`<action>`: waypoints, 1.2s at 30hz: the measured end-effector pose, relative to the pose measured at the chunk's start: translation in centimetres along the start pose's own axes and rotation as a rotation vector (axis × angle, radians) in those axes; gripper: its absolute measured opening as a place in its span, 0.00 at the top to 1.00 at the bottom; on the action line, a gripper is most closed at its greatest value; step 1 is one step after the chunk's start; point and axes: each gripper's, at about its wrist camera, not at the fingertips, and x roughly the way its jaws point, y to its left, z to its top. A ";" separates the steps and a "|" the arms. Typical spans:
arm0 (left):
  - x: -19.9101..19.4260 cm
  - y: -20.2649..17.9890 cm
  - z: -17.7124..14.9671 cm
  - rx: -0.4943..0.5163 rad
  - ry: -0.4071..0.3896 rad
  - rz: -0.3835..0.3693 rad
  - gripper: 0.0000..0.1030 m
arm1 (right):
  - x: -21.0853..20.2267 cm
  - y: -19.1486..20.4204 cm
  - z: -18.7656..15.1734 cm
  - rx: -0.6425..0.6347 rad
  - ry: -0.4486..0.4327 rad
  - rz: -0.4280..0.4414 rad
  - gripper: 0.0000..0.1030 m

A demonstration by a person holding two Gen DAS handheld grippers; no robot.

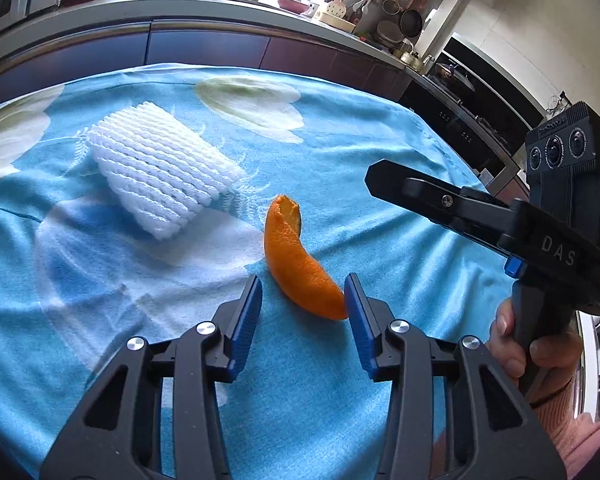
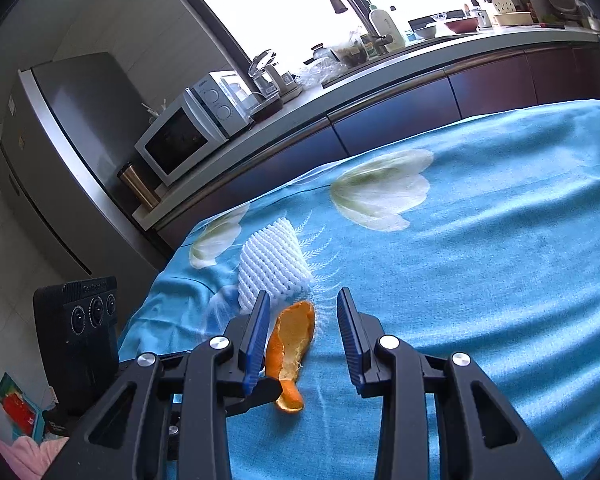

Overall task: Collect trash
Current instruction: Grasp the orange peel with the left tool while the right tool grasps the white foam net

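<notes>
An orange peel [image 1: 300, 264] lies on the blue flowered cloth [image 1: 100, 280]. My left gripper [image 1: 304, 292] is open, its blue pads on either side of the peel's near end, not closed on it. A white foam fruit net [image 1: 164, 176] lies beyond, to the left. In the right wrist view the peel [image 2: 294, 344] lies between my open right gripper's [image 2: 304, 312] fingers, close to the left pad [image 2: 258, 336]. The foam net [image 2: 270, 268] lies just beyond. The right gripper also shows at the right of the left wrist view [image 1: 384, 180], seen side-on above the cloth.
A kitchen counter [image 2: 420, 60] with dark cabinets runs behind the table, bearing a microwave [image 2: 192, 128], a tap and dishes. A fridge [image 2: 60, 152] stands at the left. The table edge falls away left in the right wrist view.
</notes>
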 end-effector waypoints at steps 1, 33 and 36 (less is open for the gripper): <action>0.3 0.1 0.1 -0.010 0.008 -0.007 0.61 | 0.1 0.0 0.0 0.001 0.001 0.000 0.68; -8.9 8.2 -2.8 -0.181 -0.127 0.091 0.82 | 8.0 2.9 2.1 -0.090 0.128 -0.019 0.50; -10.1 9.5 -3.4 -0.211 -0.144 0.103 0.82 | 9.1 3.3 2.2 -0.105 0.144 -0.043 0.50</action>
